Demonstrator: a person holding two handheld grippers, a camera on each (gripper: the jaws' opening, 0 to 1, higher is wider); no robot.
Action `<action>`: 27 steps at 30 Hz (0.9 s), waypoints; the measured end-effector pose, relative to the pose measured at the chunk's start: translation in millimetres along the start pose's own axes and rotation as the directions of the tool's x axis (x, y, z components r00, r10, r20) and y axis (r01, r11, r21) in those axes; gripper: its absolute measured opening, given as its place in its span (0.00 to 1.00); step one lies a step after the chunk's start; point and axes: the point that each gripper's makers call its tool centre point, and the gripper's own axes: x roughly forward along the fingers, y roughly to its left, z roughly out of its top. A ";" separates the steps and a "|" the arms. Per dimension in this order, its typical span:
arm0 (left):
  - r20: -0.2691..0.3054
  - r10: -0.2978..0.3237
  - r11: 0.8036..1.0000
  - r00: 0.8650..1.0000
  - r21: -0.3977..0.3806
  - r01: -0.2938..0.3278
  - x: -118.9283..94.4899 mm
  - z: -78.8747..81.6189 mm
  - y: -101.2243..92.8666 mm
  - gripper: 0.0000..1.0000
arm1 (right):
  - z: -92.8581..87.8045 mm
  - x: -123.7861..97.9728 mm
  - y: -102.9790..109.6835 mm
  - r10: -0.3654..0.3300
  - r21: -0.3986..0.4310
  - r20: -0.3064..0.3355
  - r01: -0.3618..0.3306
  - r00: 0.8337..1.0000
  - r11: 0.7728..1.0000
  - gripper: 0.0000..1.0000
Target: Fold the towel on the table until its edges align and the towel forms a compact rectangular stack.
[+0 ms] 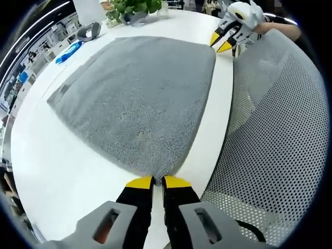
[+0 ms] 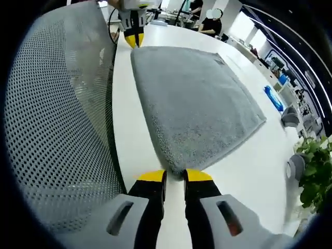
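A grey towel (image 1: 140, 93) lies spread flat on the white table (image 1: 46, 155). In the left gripper view my left gripper (image 1: 158, 181) is at the towel's near corner, its yellow-tipped jaws pinched on the hem. At the far corner of the same edge is my right gripper (image 1: 222, 40), held by a hand. The right gripper view has the towel (image 2: 194, 98) running away from my right gripper (image 2: 175, 176), which is shut on its corner. My left gripper (image 2: 133, 39) sits at the far corner there.
A grey mesh chair back (image 1: 280, 135) (image 2: 57, 124) stands close along the table edge beside both grippers. A potted plant (image 1: 132, 8) (image 2: 316, 171), a blue object (image 1: 68, 52) (image 2: 273, 97) and a grey device (image 1: 89, 31) lie beyond the towel.
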 end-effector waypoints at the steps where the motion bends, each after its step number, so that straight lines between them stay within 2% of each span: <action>1: -0.002 -0.002 1.000 1.000 0.000 0.002 0.0 0.0 0.0 0.07 | -0.3 1.3 -0.2 0.000 0.007 0.000 0.000 1.000 1.000 0.11; 4: -0.006 -0.004 1.000 1.000 0.001 0.004 0.0 -0.4 0.0 0.07 | -5.0 4.9 -1.4 0.005 0.070 -0.005 -0.004 1.000 0.998 0.10; 5: -0.007 -0.002 1.000 1.000 -0.001 0.002 -0.1 -0.6 -0.1 0.07 | 1.3 5.9 -1.1 0.005 0.106 0.039 -0.009 0.999 0.994 0.08; 6: -0.006 0.000 1.000 1.000 -0.008 0.000 -0.1 -0.7 0.0 0.07 | -3.7 4.7 -2.6 0.002 0.127 0.017 -0.004 1.000 0.992 0.08; 9: -0.004 0.000 1.000 1.000 -0.023 0.000 0.0 -1.1 -0.5 0.08 | -6.1 4.6 -4.5 0.015 0.193 0.027 -0.020 1.000 0.981 0.04; 10: -0.006 0.000 1.000 1.000 -0.023 -0.001 0.1 -1.0 -0.3 0.07 | -6.4 4.2 -8.8 0.002 0.188 0.028 -0.007 1.000 0.982 0.00; 11: -0.009 0.000 1.000 1.000 -0.027 -0.001 0.1 -0.9 0.1 0.07 | -6.1 4.3 -5.3 0.029 0.247 0.029 -0.036 0.999 0.968 0.00; 13: -0.019 0.002 0.999 1.000 -0.033 -0.002 0.3 -0.1 0.6 0.06 | -4.0 3.9 -9.1 0.023 0.307 0.043 -0.035 0.999 0.951 0.00; 15: -0.020 0.001 0.999 1.000 -0.044 -0.002 -0.6 0.3 -0.2 0.04 | -3.5 2.5 -10.4 0.016 0.336 0.058 -0.035 0.998 0.941 0.00; 18: -0.006 0.010 0.998 1.000 -0.065 -0.010 -6.0 1.3 -1.1 0.03 | -1.4 -4.7 -12.3 -0.010 0.343 0.079 -0.018 0.997 0.939 0.00; 20: 0.016 0.010 0.997 1.000 -0.076 -0.009 -12.0 5.2 -2.7 0.03 | 3.0 -11.7 -15.4 -0.038 0.360 0.101 -0.001 0.994 0.933 0.00; 23: 0.094 0.032 0.994 0.995 -0.111 -0.022 -25.8 18.9 -1.7 0.03 | 12.3 -23.3 -23.1 -0.096 0.424 0.145 0.026 0.985 0.906 0.00; 25: 0.118 0.048 0.990 0.992 -0.134 -0.032 -33.3 22.5 0.6 0.03 | 16.6 -29.0 -25.8 -0.114 0.451 0.165 0.028 0.980 0.892 0.00; 27: 0.154 0.078 0.985 0.985 -0.163 -0.052 -42.4 27.3 5.3 0.02 | 19.7 -35.3 -29.2 -0.138 0.456 0.168 0.047 0.976 0.889 0.00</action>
